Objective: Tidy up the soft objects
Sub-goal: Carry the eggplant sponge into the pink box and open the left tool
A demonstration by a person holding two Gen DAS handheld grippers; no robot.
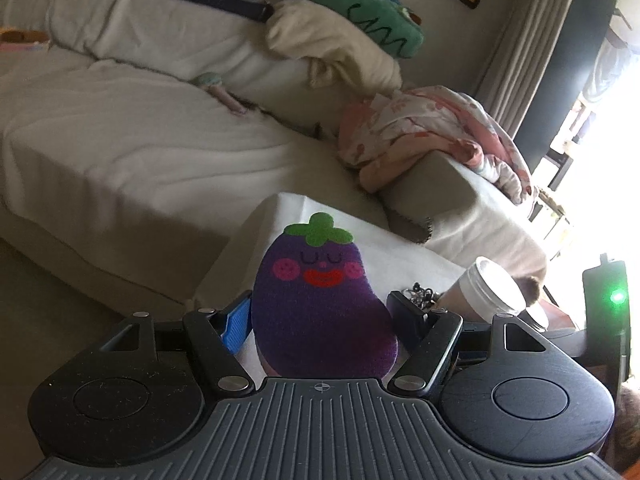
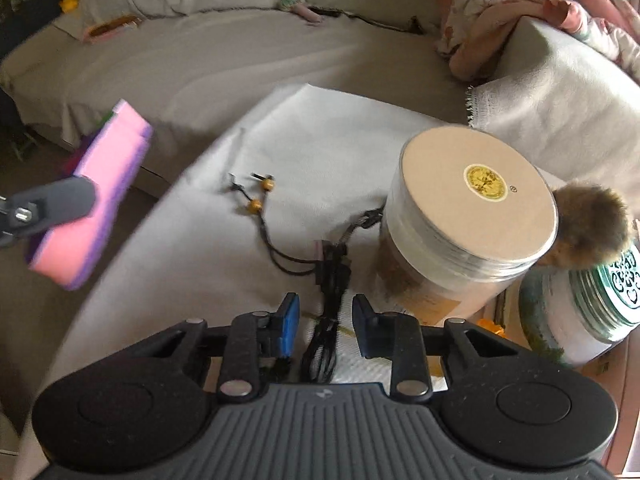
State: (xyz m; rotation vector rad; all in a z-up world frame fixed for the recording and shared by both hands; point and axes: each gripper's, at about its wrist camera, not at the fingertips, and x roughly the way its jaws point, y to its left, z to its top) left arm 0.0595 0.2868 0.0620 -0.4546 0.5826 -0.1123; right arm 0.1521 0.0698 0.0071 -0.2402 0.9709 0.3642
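- One eggplant sponge (image 1: pixel 320 300), clamped in left gripper (image 1: pixel 324 316).
- Right gripper (image 2: pixel 326 320): narrow gap, holding nothing, above one black cord (image 2: pixel 326 344).
- Two jars: tan-lidded jar (image 2: pixel 472 216), green-lidded jar (image 2: pixel 580 312).

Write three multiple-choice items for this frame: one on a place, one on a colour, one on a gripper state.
1. What stands right of the black cord on the white cloth?
A. a jar with a tan lid
B. a green cushion
C. a book

2. The eggplant sponge has a back of which colour?
A. yellow
B. pink
C. white

3. The right hand-held gripper is:
A. shut on the cord
B. shut on a jar
C. open

Answers: 1 A, the jar stands there; 2 B, right view shows pink; 3 C, fingers apart around the cord, while the left hand-held gripper clamps the sponge.
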